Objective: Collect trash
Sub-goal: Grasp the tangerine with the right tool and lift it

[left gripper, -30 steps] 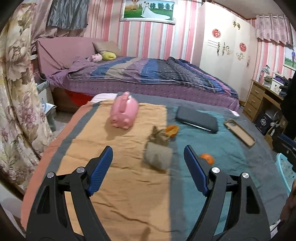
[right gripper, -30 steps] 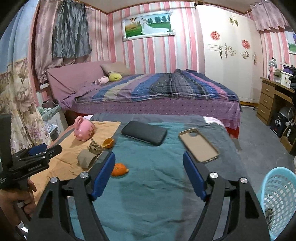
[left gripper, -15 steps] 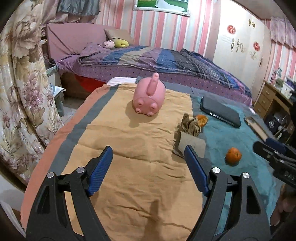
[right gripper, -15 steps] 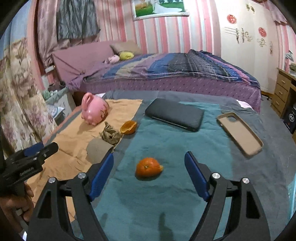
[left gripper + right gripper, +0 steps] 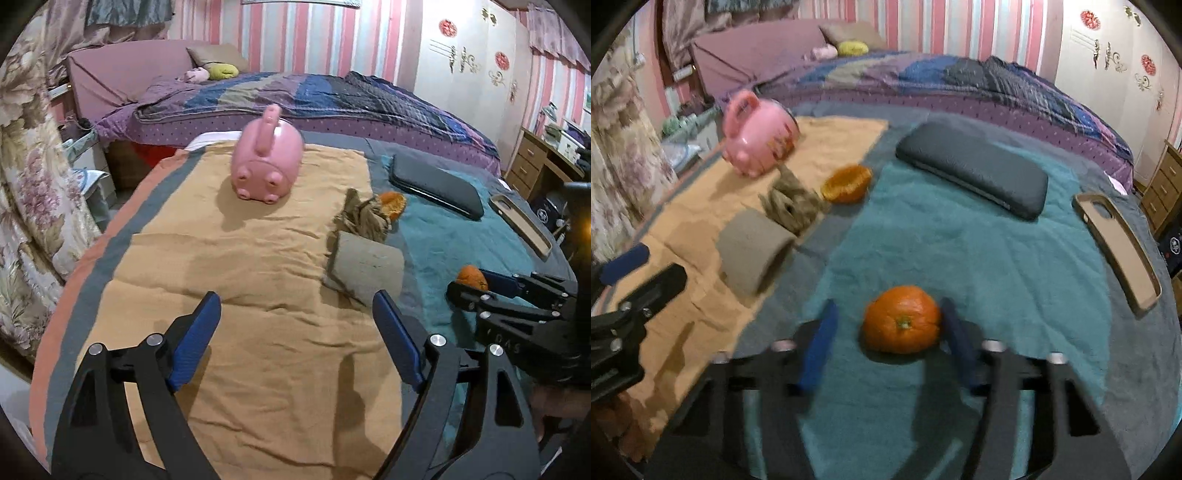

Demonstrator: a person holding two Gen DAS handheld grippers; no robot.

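An orange fruit lies on the teal cloth between the fingers of my right gripper. Its jaws are closing: the right pad touches the fruit and the left pad stands a little apart. In the left wrist view the same orange fruit shows at that gripper's tips. A grey-brown cardboard roll lies just ahead and right of my left gripper. That gripper's jaws are opening wide over the tan cloth, with nothing between them. Crumpled brown paper and an orange peel half lie behind the roll.
A pink piggy bank stands on the far part of the tan cloth. A black flat case and a beige phone case lie on the teal cloth at the right. Beyond is a bed; a floral curtain hangs at the left.
Both grippers have dropped lower and moved forward. The right one has come around the orange fruit and its jaws have narrowed. The left one is closer to the cardboard roll.
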